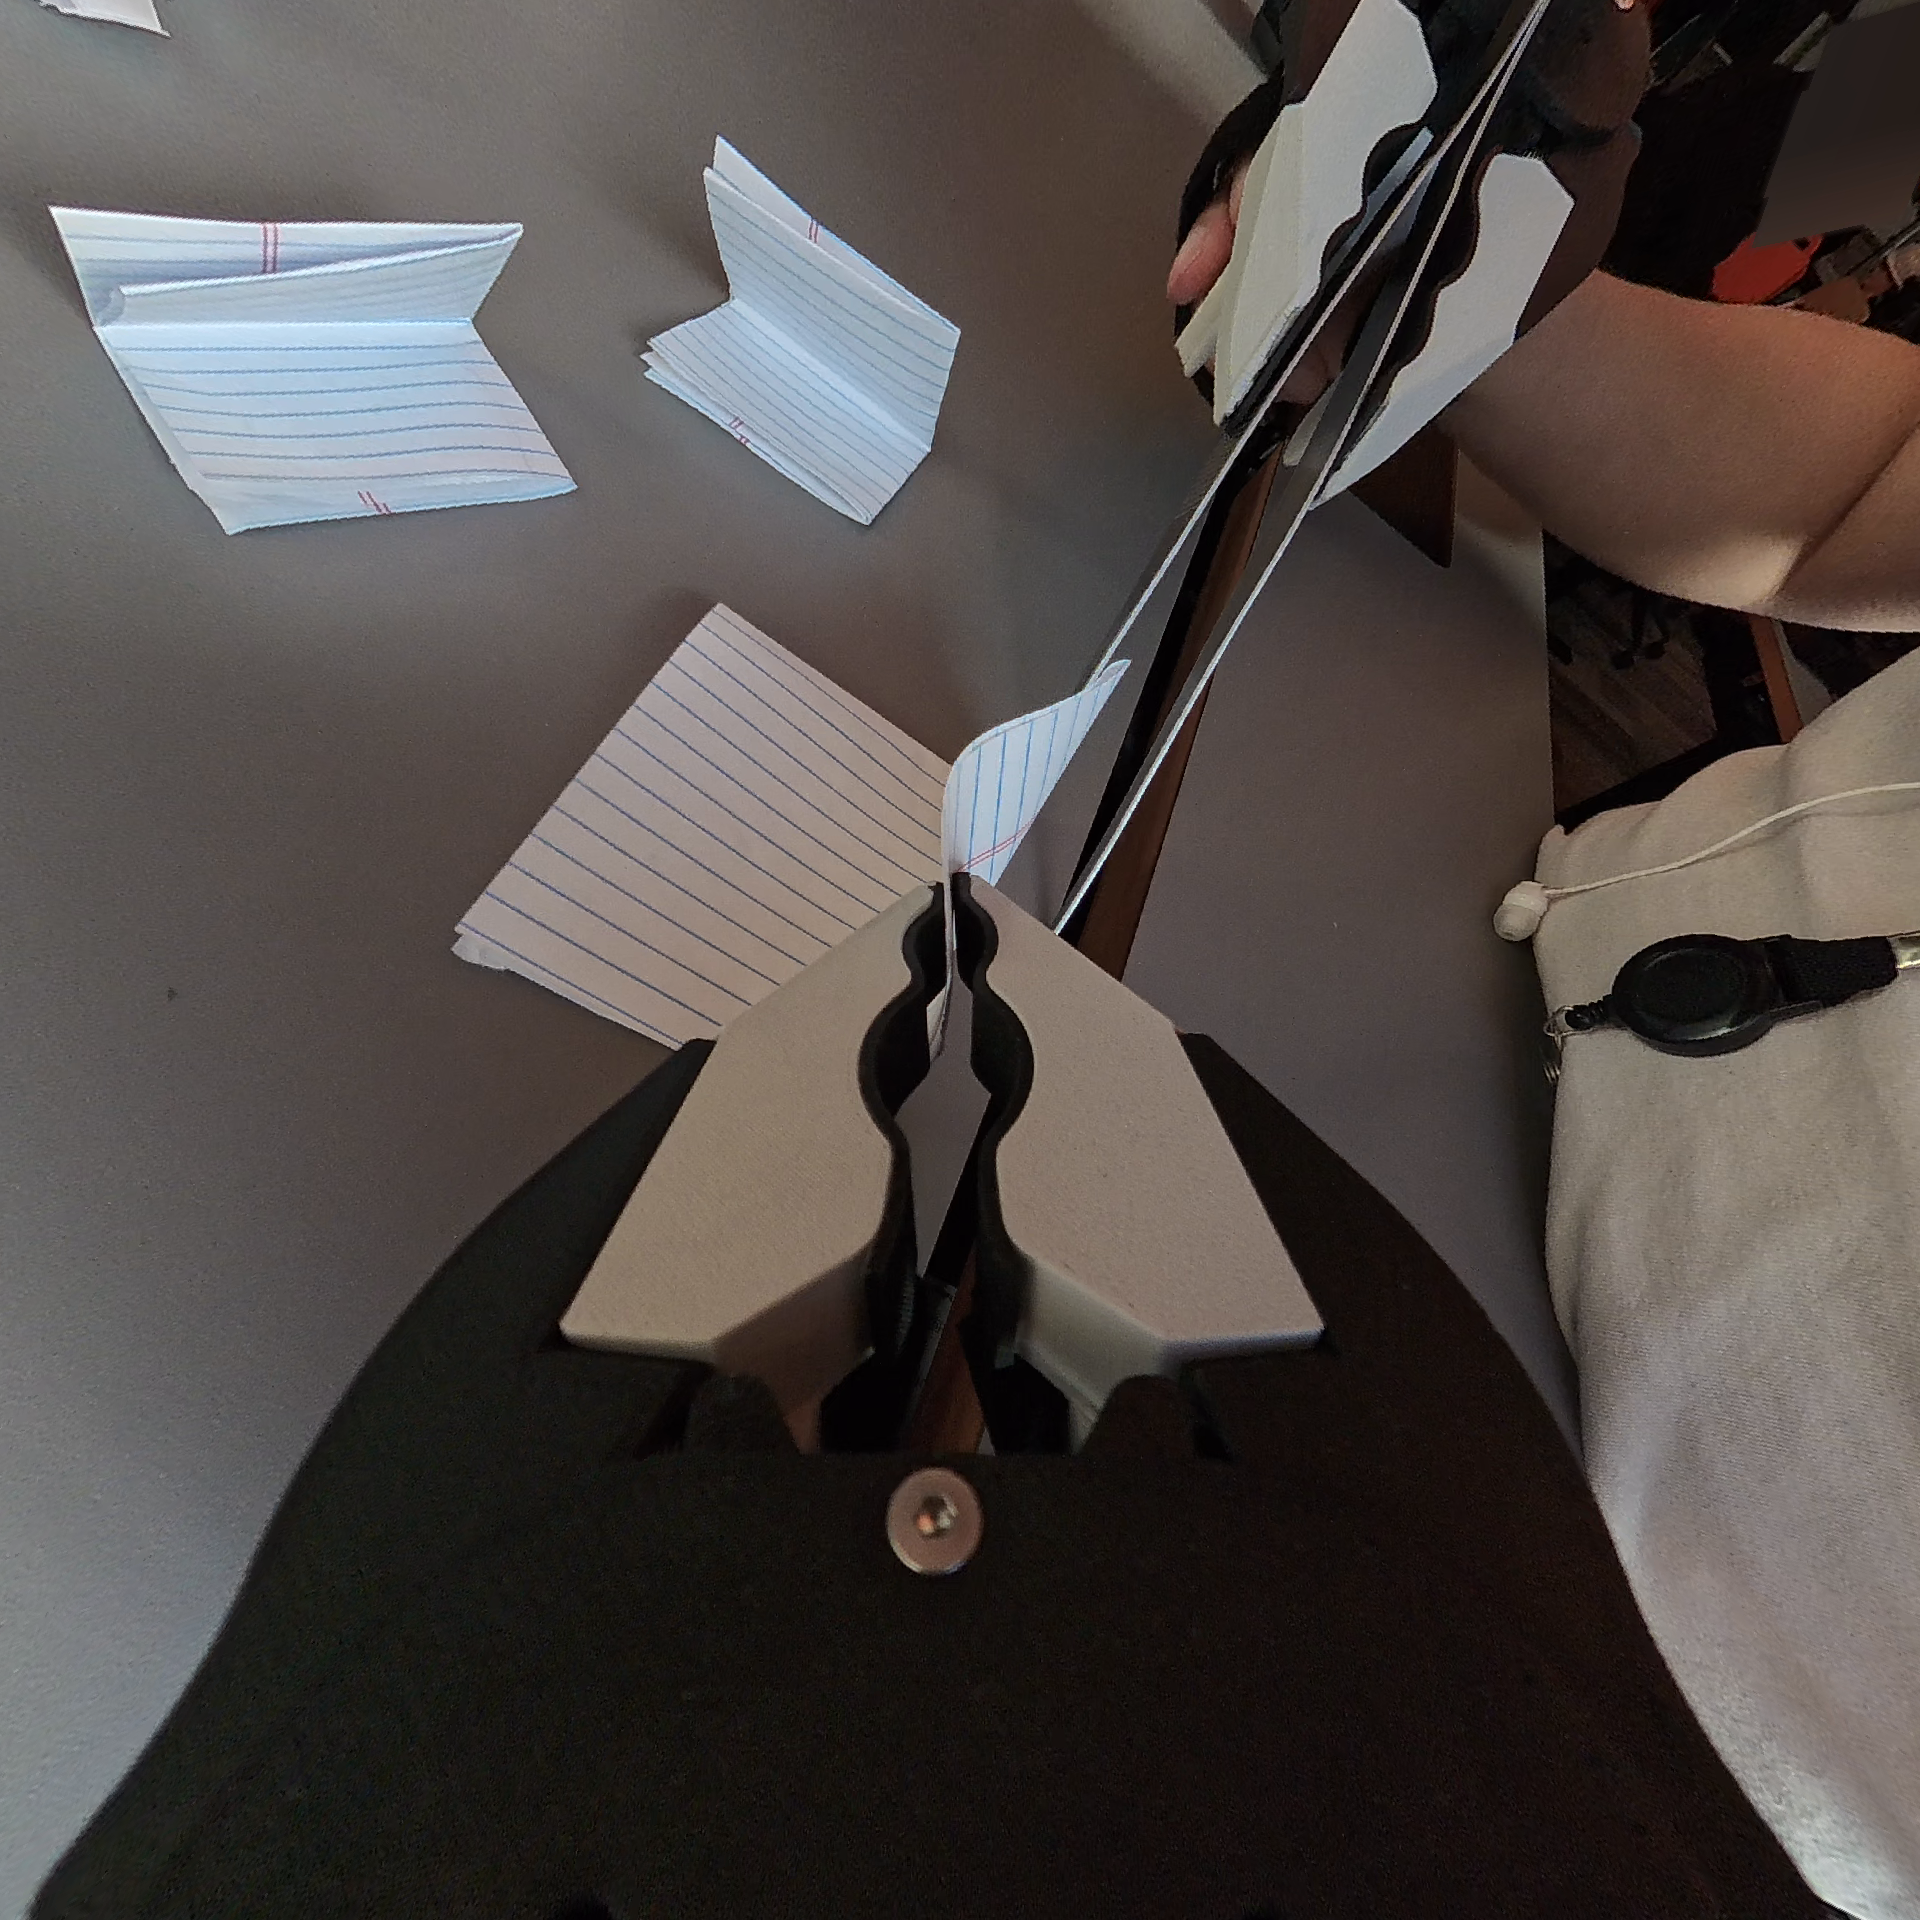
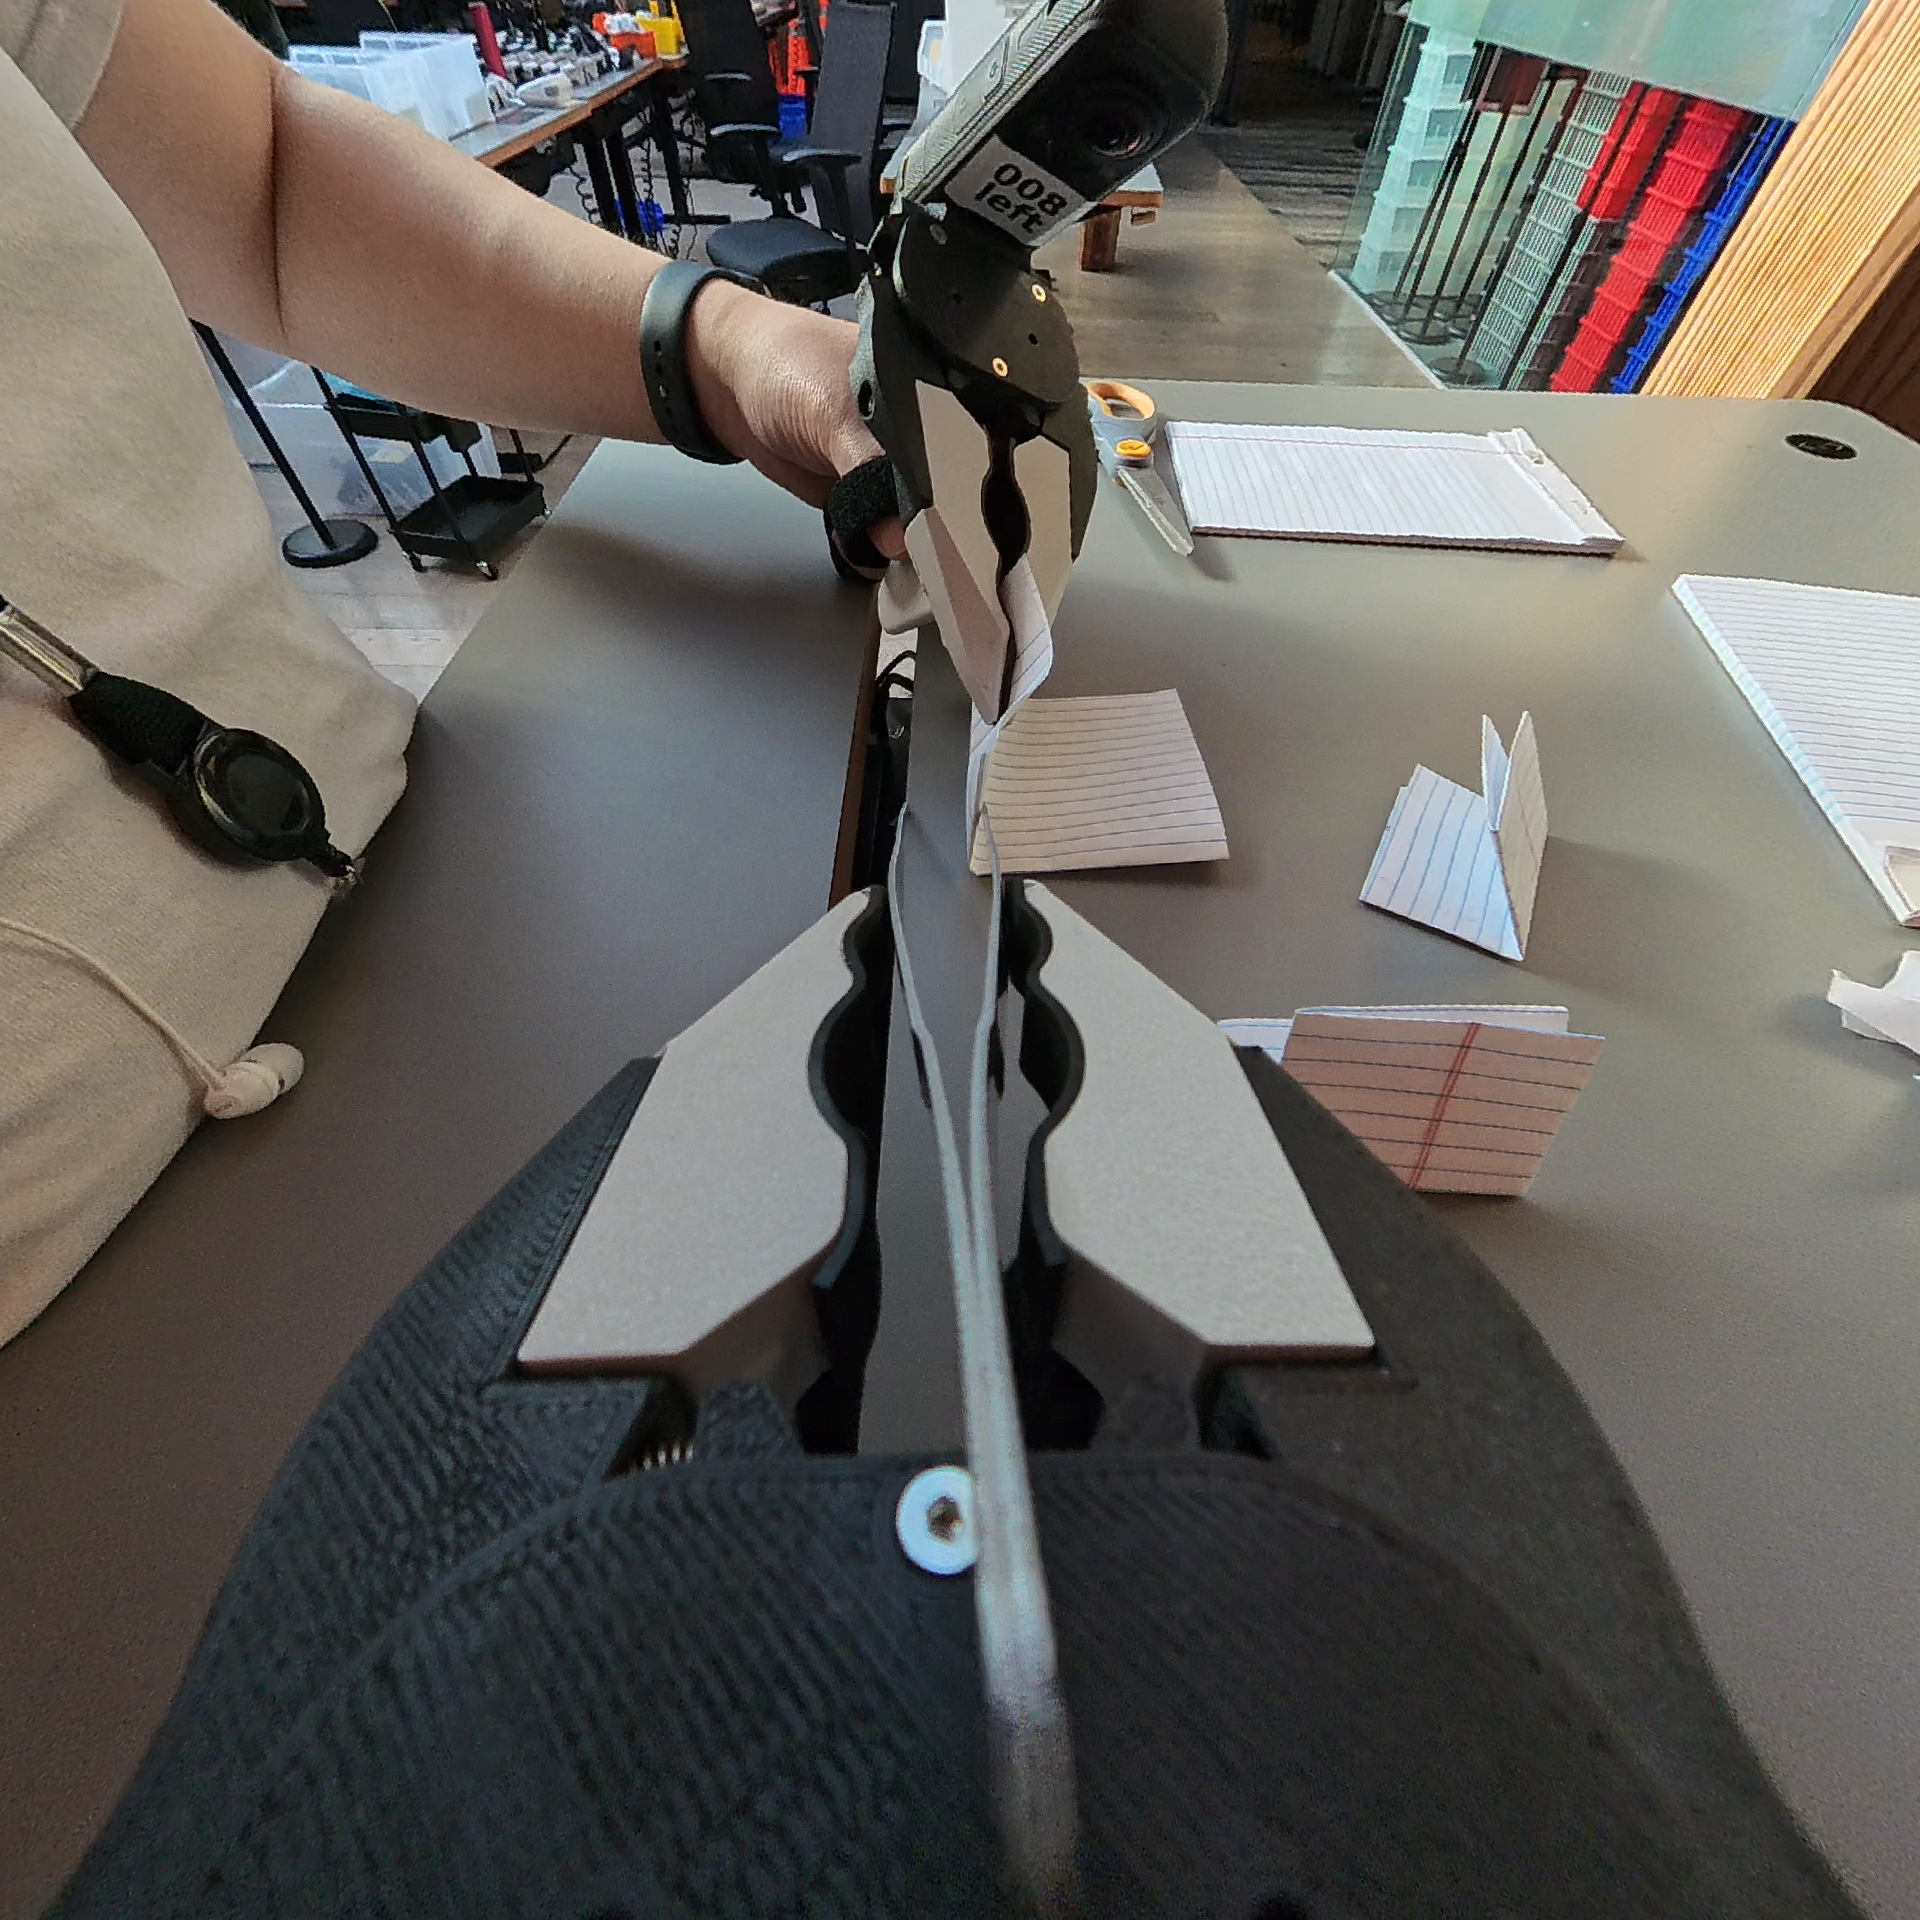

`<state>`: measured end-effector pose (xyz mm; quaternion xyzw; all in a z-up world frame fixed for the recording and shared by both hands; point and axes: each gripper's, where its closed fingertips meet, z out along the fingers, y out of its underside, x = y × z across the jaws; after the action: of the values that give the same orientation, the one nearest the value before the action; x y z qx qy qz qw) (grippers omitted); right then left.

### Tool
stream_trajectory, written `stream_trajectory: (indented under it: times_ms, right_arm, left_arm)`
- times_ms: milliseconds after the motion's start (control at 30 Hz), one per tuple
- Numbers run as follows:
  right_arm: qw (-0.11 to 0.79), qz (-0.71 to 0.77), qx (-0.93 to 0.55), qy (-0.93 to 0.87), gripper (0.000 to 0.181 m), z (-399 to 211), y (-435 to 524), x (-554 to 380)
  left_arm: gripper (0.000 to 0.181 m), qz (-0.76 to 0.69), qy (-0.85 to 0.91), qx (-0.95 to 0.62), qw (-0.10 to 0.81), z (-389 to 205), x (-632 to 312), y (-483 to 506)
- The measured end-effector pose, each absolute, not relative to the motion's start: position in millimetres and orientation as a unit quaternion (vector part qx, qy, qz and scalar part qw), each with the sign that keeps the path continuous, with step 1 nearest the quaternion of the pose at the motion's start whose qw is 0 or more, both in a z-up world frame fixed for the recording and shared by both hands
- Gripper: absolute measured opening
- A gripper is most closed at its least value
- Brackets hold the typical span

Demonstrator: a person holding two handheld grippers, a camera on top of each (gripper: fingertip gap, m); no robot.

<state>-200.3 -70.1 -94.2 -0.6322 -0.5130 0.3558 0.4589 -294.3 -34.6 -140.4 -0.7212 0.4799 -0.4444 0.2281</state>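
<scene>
My left gripper [image 1: 954,883] is shut on the corner of a lined paper sheet [image 1: 1023,774], held above the grey table [image 1: 260,935]. The sheet runs edge-on as two thin white layers to my right gripper [image 1: 1283,442]. In the right wrist view the layers [image 2: 961,1143] pass between my right gripper's [image 2: 948,899] fingers, which stand a little apart with table showing between them. The left gripper [image 2: 1003,665] shows farther off, pinching the sheet's corner. A flat folded lined sheet [image 1: 717,821] lies on the table below it, also in the right wrist view [image 2: 1101,779].
Two folded lined papers [image 1: 312,364] [image 1: 821,343] sit farther out on the table. A notepad [image 2: 1382,483], scissors [image 2: 1143,468] and another pad [image 2: 1829,686] lie at the back. A person's torso with a badge reel [image 2: 239,795] is at the table edge. My right fingertips sit around 12 centimeters from my left ones.
</scene>
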Motion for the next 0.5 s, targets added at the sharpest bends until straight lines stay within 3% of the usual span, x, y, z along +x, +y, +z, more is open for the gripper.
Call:
stream_trajectory:
  times_ms: [500]
  right_arm:
    - [0.468, 0.372, -0.633, -0.491, 0.013, -88.7, -70.4, -199.5]
  left_arm:
    - [0.0, -0.46, 0.468, -0.721, 0.221, -138.3, -294.6, -35.4]
